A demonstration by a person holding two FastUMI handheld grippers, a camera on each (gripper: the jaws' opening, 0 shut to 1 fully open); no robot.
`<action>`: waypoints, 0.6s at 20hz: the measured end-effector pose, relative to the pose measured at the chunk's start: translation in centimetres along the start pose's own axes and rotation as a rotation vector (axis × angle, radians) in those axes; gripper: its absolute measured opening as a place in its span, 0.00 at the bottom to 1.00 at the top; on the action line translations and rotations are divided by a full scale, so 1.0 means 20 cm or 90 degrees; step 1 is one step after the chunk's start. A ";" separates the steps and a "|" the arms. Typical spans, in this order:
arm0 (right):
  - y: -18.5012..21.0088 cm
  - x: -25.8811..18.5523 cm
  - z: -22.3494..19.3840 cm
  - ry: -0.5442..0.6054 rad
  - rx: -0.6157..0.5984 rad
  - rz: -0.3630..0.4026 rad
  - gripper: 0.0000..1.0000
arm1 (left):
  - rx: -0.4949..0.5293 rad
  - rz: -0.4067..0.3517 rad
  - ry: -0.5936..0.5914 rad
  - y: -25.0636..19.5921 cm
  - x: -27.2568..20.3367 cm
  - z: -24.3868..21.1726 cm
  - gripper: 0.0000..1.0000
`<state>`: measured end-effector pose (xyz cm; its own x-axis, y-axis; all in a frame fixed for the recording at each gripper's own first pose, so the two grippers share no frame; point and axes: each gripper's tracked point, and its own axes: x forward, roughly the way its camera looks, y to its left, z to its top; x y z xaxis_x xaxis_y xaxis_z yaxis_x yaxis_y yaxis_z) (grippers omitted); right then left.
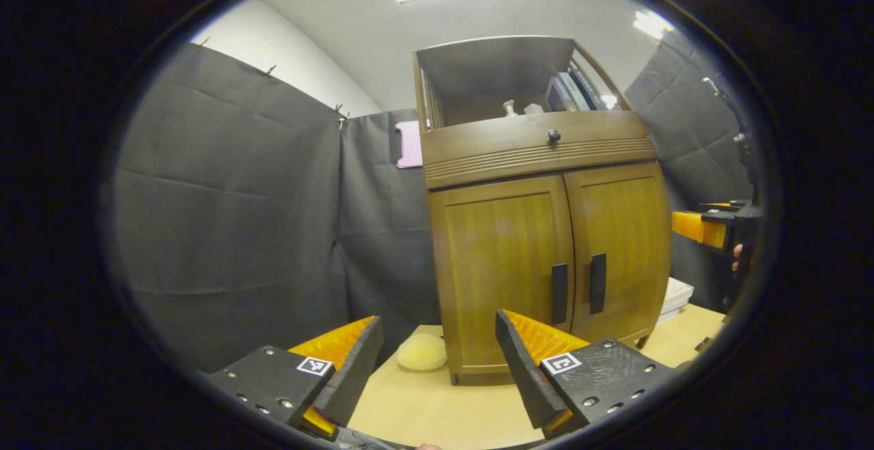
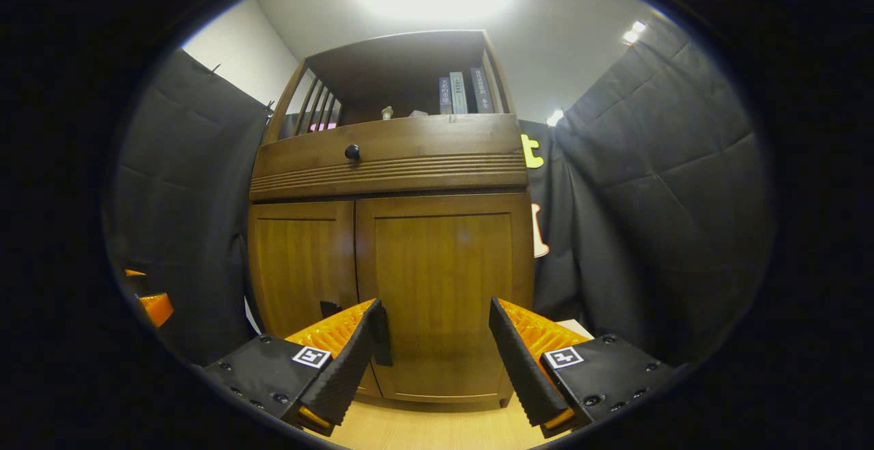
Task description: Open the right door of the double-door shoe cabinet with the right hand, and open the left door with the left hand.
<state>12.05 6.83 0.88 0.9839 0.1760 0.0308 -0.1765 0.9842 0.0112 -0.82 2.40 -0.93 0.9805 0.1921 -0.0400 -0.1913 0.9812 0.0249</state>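
Cabinet (image 1: 546, 231): both doors closed, on worktop (image 1: 437, 409).
Left claw (image 1: 437, 361): released, short of cabinet.
Right claw (image 2: 433, 347): released, facing right door (image 2: 444, 286).

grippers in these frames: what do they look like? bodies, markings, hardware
Left gripper and right gripper look alike: two wedge-shaped jaws each, ribbed on the faces that meet, mounted on flat black plates with visible screws. Each plate carries a small square black-and-white tag. In the left gripper view the right gripper appears farther off as an orange and black block with a hand on it. No sleeves visible.
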 end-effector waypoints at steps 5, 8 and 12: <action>0.10 0.20 -0.11 0.009 -0.009 0.019 0.98 | 0.008 0.051 0.010 0.04 0.00 0.04 0.95; 0.16 0.31 -0.18 0.016 -0.006 0.022 0.98 | 0.013 0.073 0.019 0.07 0.00 0.02 0.95; 0.23 0.44 -0.31 0.031 -0.014 0.024 0.98 | 0.019 0.101 0.031 0.09 -0.01 0.03 0.95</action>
<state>20.06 13.03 -5.00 0.9768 0.2134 -0.0178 -0.2136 0.9769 -0.0103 -1.40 4.10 -0.19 0.9346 0.3463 -0.0811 -0.3418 0.9375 0.0648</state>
